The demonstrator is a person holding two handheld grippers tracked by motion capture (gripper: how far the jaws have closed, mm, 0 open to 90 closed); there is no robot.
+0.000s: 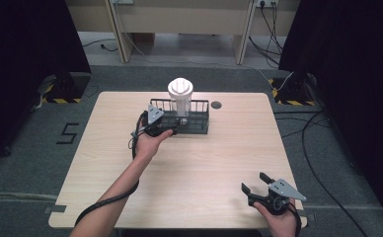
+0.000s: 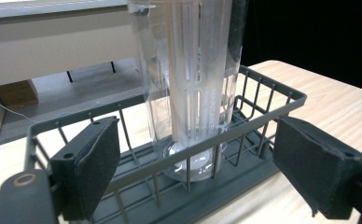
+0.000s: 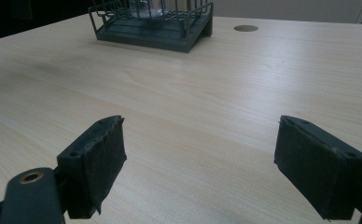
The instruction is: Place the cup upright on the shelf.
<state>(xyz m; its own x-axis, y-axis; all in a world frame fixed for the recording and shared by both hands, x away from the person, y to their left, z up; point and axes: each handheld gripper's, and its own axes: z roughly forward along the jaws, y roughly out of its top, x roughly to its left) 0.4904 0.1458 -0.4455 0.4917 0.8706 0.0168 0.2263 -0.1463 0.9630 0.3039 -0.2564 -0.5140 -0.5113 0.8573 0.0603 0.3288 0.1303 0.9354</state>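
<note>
A dark wire basket stands at the table's far middle. Upright inside it is a tall clear cylinder with a white slotted insert and a white top. My left gripper is at the basket's front left corner. In the left gripper view it is open, and the basket's near rim runs across the gap between the pads. The cylinder rises just behind that rim. Near the front right edge, my right gripper is open over bare wood. Its view also has it open and holding nothing.
A round dark cable hole sits just right of the basket, also seen past the basket as a hole in the right gripper view. The light wood table is bare between basket and front edge. Cables lie on the floor at the right.
</note>
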